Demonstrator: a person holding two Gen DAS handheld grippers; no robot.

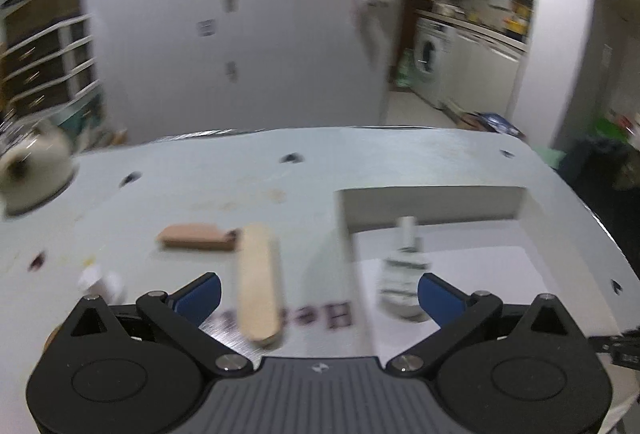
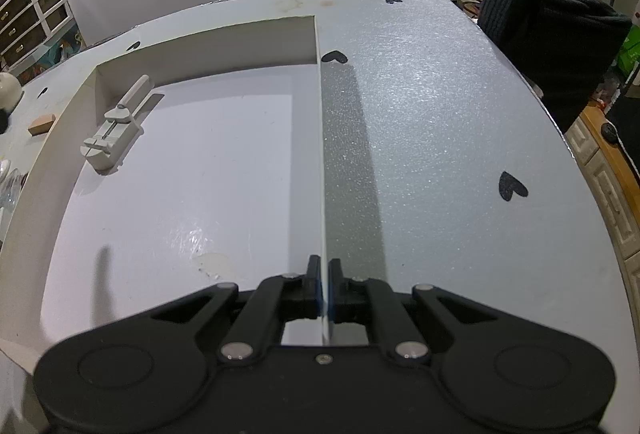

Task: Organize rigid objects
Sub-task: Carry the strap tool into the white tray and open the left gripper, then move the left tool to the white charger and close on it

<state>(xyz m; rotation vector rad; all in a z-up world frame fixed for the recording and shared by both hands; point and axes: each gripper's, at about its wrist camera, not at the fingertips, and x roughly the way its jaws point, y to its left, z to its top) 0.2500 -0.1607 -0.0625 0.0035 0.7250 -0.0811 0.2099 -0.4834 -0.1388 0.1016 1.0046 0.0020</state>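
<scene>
A shallow white box (image 2: 208, 50) lies on the grey table (image 2: 440, 114). My right gripper (image 2: 324, 266) is shut on the box's thin right wall, near the front end. Inside the box, by its far left corner, lies a white plastic tool (image 2: 116, 126) with a handle. The blurred left wrist view shows that tool (image 1: 404, 266) in the box (image 1: 432, 202). Left of the box a flat pale wooden stick (image 1: 258, 278) and a brown block (image 1: 196, 236) lie on the table. My left gripper (image 1: 318, 286) hovers open wide above them, gripping nothing.
A white rounded jar (image 1: 32, 170) stands at the table's far left, and a small crumpled clear item (image 1: 98, 280) lies near my left finger. A black cloth (image 2: 552, 34) hangs past the table's right edge. Drawers and a washing machine stand beyond.
</scene>
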